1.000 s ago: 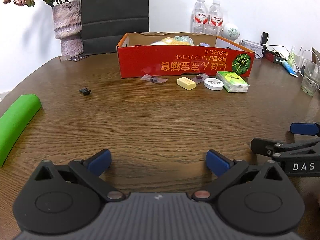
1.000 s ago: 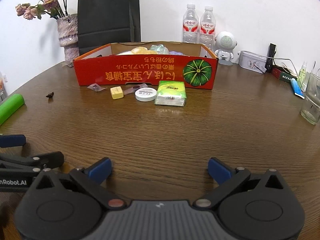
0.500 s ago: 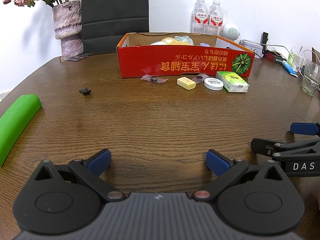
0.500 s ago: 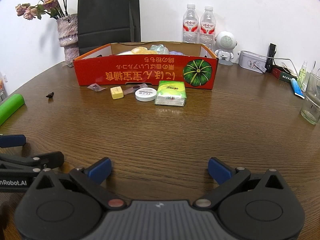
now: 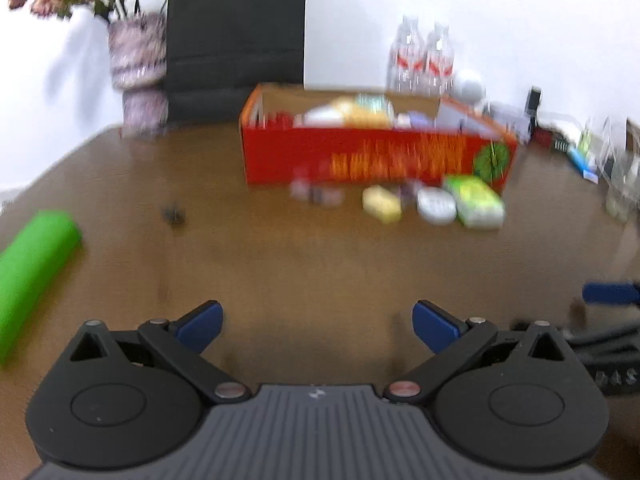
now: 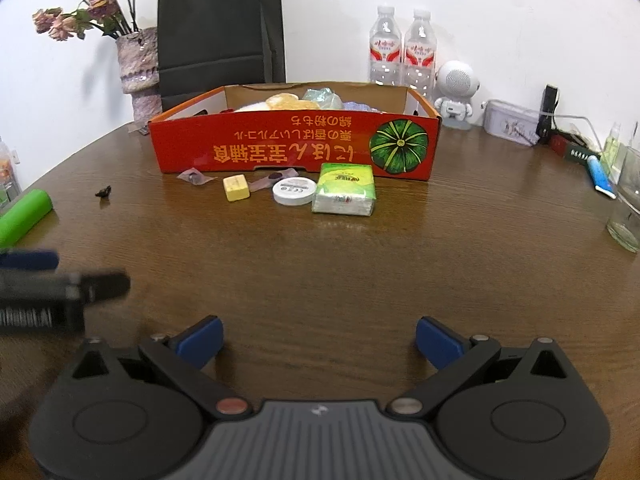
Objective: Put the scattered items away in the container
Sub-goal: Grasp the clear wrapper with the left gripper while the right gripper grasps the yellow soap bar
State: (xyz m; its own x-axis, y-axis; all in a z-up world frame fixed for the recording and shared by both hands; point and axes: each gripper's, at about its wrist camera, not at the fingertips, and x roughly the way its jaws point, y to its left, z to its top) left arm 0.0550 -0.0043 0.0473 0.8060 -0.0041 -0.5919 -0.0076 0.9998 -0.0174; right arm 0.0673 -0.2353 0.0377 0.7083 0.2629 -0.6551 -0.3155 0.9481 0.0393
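Observation:
A red cardboard box with several items inside stands at the far middle of the wooden table. In front of it lie a green tissue pack, a round white tin, a yellow block and two small purple wrappers. A tiny black object lies to the left. My right gripper is open and empty near the front edge. My left gripper is open and empty too; its view is blurred, with the red box and the tissue pack ahead.
A green roll lies at the left edge. A vase, a black paper bag and two water bottles stand behind the box. A glass, a blue tube and a tin are on the right.
The left gripper has started to lift and move forward, so its view is blurred and the box looks closer. The right gripper has stayed still.

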